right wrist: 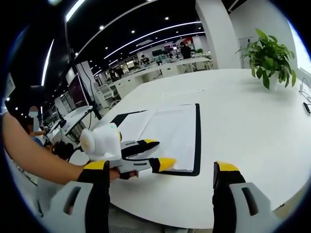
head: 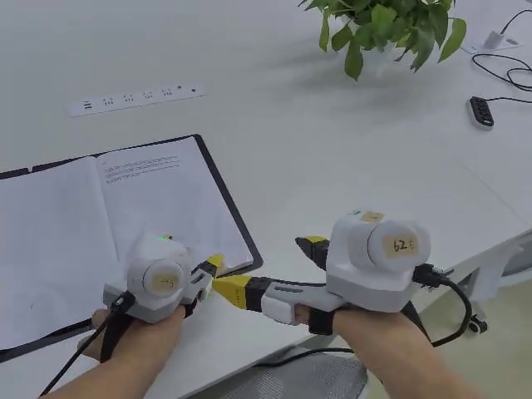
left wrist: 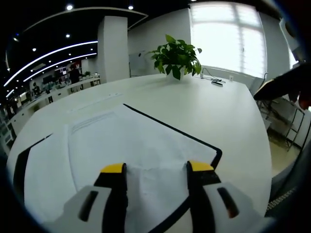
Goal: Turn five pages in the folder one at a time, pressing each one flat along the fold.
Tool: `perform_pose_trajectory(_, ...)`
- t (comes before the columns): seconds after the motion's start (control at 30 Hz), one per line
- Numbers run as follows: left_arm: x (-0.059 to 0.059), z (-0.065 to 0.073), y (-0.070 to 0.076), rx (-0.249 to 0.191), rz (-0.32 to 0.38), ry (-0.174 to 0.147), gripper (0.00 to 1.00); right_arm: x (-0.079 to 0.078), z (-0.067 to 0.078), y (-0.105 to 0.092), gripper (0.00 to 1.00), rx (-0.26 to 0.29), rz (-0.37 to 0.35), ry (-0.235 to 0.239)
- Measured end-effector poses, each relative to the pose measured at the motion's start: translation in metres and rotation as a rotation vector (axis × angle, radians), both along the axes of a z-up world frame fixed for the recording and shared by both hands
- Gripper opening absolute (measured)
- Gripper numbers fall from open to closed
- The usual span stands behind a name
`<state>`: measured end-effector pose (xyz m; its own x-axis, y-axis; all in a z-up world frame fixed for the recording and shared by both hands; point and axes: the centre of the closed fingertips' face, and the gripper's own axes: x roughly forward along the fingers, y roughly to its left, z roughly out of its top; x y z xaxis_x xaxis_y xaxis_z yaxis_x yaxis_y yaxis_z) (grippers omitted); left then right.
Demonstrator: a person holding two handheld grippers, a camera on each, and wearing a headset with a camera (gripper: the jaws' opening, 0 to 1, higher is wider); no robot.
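Folder (head: 150,199) lies open on table (head: 332,150) at left, w/ power strip (head: 135,98) behind it & plant (head: 382,25) at rear right. Left gripper (head: 208,274) is over folder's near right corner. Right gripper (head: 270,264) is just beside it to the right, off the folder, by table's near edge.

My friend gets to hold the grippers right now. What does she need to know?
Left hand-held gripper: open, holding nothing, at the lower corner of the folder's right page.
Right hand-held gripper: open wide, holding nothing, over bare table just right of the folder.
Folder: open and lying flat near the table's front edge, no page lifted.
Done: the pictures do not show how many pages have been turned.
Left: probably pinch the right page's corner, turn it over, press along the fold, and keep count up to five.
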<state>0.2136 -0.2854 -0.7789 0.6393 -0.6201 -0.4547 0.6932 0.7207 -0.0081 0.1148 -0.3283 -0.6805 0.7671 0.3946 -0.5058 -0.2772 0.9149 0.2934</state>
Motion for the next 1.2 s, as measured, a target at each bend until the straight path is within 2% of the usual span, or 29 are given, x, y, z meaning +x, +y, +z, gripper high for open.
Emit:
perform_pose_trajectory(0.23,-0.004,0.001,-0.001,-0.023,0.001,-0.01,0.44,-0.001,0.0,-0.002,0.87,-0.004,0.009,0.006)
perform_pose_trajectory(0.3,-0.003,0.0,0.003,-0.025,0.016,-0.002,0.36,-0.001,-0.001,-0.002,0.87,-0.007,0.013,0.006)
perform_pose_trajectory(0.37,-0.004,0.0,0.003,-0.024,0.006,-0.009,0.35,-0.002,-0.001,-0.001,0.87,-0.011,0.016,0.008)
perform_pose_trajectory(0.67,-0.003,0.002,0.006,-0.052,0.033,0.016,0.3,0.001,-0.006,0.003,0.86,0.002,0.027,0.027)
perform_pose_trajectory(0.8,-0.001,0.003,0.007,-0.062,0.046,0.031,0.24,0.009,-0.009,0.0,0.84,0.056,0.001,0.049)
perform_pose_trajectory(0.97,0.001,0.003,0.008,-0.065,0.05,0.04,0.21,0.021,-0.017,0.003,0.77,0.112,-0.016,0.085)
perform_pose_trajectory(1.03,0.006,0.004,0.01,-0.069,0.06,0.045,0.18,0.026,-0.02,0.005,0.73,0.145,-0.032,0.099)
perform_pose_trajectory(1.1,0.013,0.003,0.018,-0.079,0.104,0.069,0.08,0.033,-0.027,0.01,0.67,0.198,-0.053,0.137)
perform_pose_trajectory(1.13,0.019,0.002,0.018,-0.094,0.091,0.081,0.08,0.039,-0.031,0.012,0.65,0.216,-0.061,0.142)
perform_pose_trajectory(1.17,0.021,0.002,0.017,-0.07,0.068,0.058,0.08,0.041,-0.033,0.014,0.63,0.226,-0.063,0.148)
perform_pose_trajectory(1.2,0.02,0.002,0.017,-0.067,0.069,0.057,0.08,0.042,-0.034,0.015,0.62,0.231,-0.065,0.151)
